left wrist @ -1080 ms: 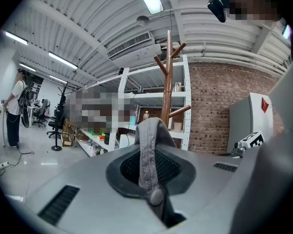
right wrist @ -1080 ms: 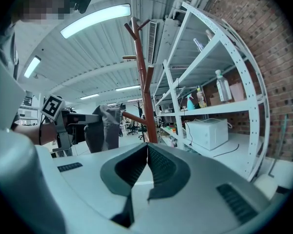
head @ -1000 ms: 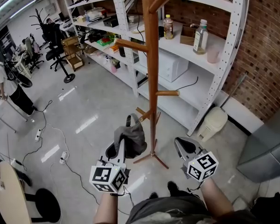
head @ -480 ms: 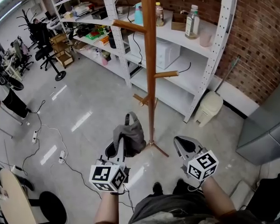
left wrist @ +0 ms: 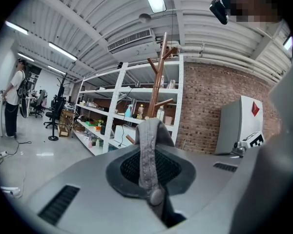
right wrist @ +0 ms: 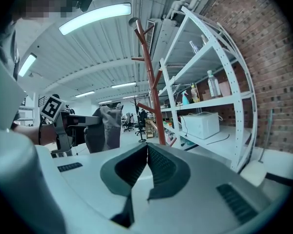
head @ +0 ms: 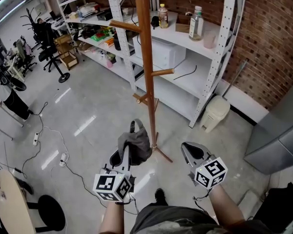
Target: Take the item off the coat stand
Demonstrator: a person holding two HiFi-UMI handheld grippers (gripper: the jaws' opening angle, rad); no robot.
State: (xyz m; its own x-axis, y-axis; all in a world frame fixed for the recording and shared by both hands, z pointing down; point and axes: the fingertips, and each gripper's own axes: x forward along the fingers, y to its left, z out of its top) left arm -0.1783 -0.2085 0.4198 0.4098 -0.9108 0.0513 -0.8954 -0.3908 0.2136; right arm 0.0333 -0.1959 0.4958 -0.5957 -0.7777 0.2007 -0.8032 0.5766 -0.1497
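One cap (head: 136, 142) hangs clear, near-left of the stand (head: 147, 77), strap (left wrist: 147, 162) clamped in the left tongs (head: 125, 155); right tongs (head: 189, 152) closed, empty. Soft, light, floppy, I'd say: strap's the surest hold.

Your left claw (head: 129, 149) and right claw (head: 186, 149) are built alike: pale grey moulded shells, dark cross-hatched pads (right wrist: 163, 168) set in rounded black recesses, and slotted vents to either side. The left cube (head: 113, 186) and the right cube (head: 211, 173) are white with black square markers. You wear grey-green clothing (head: 171, 222) and a black shoe (head: 158, 196).
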